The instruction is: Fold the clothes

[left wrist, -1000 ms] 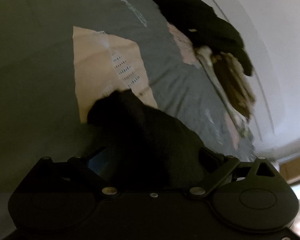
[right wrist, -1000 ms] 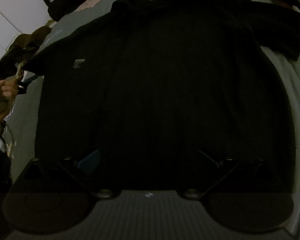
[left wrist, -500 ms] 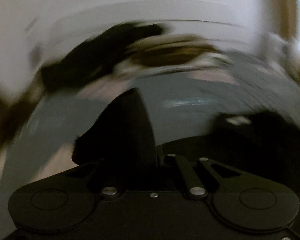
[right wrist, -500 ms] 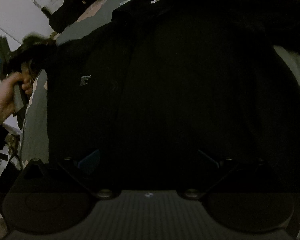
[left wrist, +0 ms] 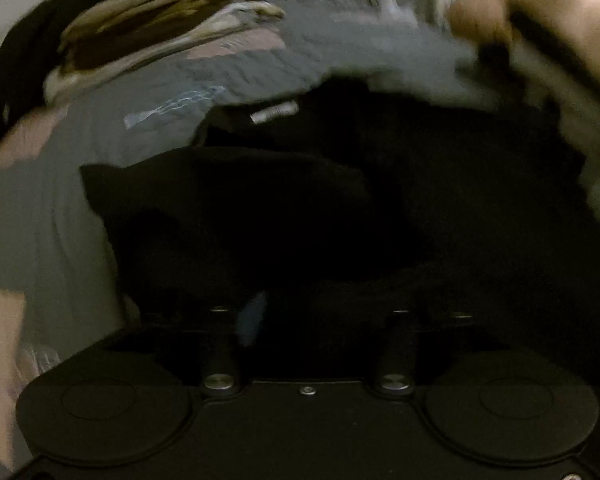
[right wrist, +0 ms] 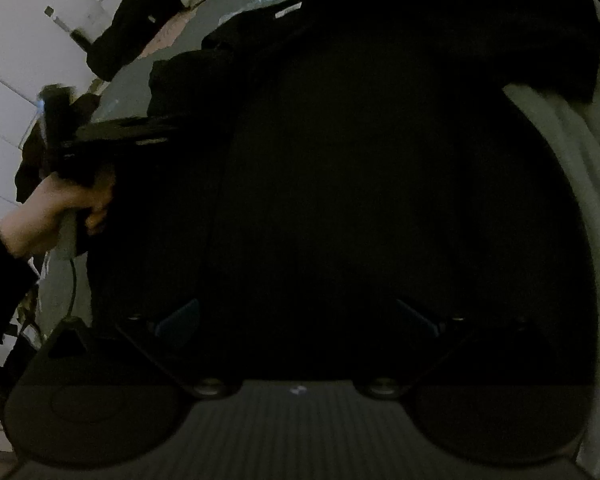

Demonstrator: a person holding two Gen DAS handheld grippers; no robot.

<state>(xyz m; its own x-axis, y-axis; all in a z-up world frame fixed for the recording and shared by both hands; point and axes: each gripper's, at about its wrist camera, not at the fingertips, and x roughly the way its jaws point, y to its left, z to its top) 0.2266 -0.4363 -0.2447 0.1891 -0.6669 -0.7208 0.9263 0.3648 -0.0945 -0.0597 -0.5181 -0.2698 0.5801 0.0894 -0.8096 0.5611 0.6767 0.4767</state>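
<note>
- Grey bed (right wrist: 560, 128); black shirt (right wrist: 360, 160) fills frame centre, collar at top.
- Left gripper (right wrist: 156, 130), centre left, pinches sleeve (left wrist: 220, 196), carrying it inward.
- Right gripper (right wrist: 296, 316) spread open over hem.

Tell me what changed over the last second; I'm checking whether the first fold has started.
The left gripper, shut on the left sleeve, swung that sleeve from out at the side inward over the black shirt. The hand holding it moved inward too. The right gripper stayed open at the hem, and the shirt body stayed flat on the grey bed.
</note>
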